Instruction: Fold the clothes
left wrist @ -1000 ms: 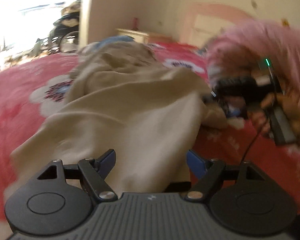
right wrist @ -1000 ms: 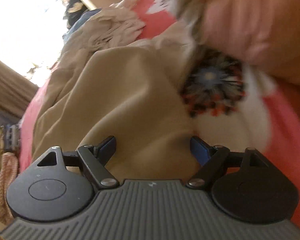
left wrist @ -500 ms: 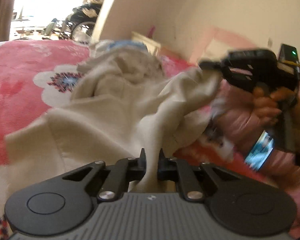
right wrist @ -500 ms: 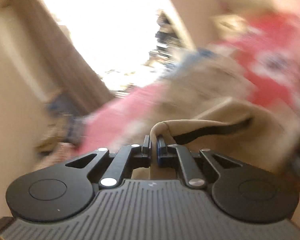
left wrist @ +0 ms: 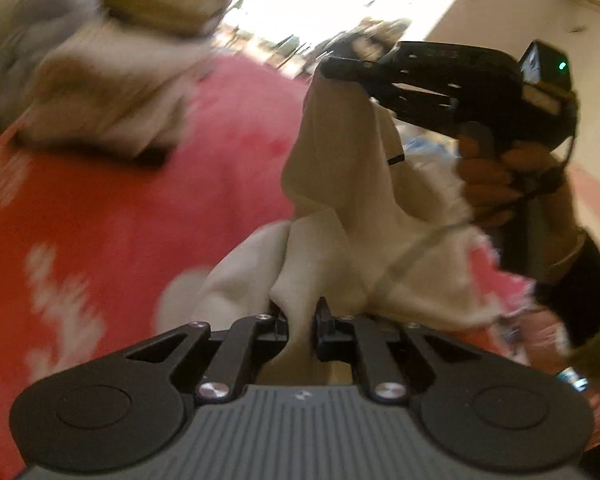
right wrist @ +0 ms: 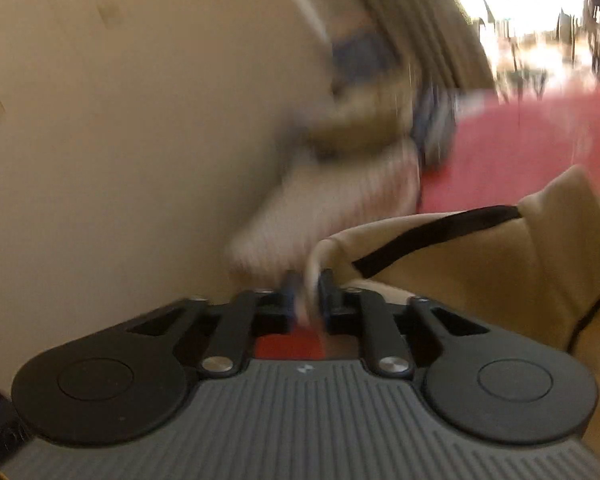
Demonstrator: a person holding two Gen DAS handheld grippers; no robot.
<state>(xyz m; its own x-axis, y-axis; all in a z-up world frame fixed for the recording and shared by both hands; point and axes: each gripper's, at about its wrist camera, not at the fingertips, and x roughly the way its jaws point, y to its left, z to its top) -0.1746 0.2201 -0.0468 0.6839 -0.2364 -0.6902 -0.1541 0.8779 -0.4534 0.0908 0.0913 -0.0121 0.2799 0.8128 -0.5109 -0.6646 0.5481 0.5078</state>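
Left wrist view looks along the left gripper [left wrist: 302, 322], whose fingers [left wrist: 282, 322] are clamped on a fold of the beige garment [left wrist: 332, 216]; its jaws have just eased slightly wider, with the cloth still pinched between them. The garment rises from those fingers in a bunched, hanging sheet above the red bed cover [left wrist: 132, 216] and reaches up to the right gripper [left wrist: 340, 70], which grips its upper edge. A hand [left wrist: 496, 176] wraps the right gripper's handle, and a green light [left wrist: 562, 66] glows on its body. Behind the garment, on the bed cover, lies a blurred pile of pale clothes [left wrist: 108, 92]. White flower patterns mark the bed cover beside the garment.

Right wrist view shows the right gripper [right wrist: 309, 298] with its fingers [right wrist: 327, 300] closed on a rolled beige edge of the garment [right wrist: 500, 272]; its jaws have just been opening a little, the cloth remaining between them. A black strap [right wrist: 432, 234] crosses the garment just beyond the fingers. Past the garment, the red bed cover [right wrist: 520, 148] stretches toward a bright opening, and a blurred stack of clothes [right wrist: 352, 160] stands against the beige wall [right wrist: 120, 140].
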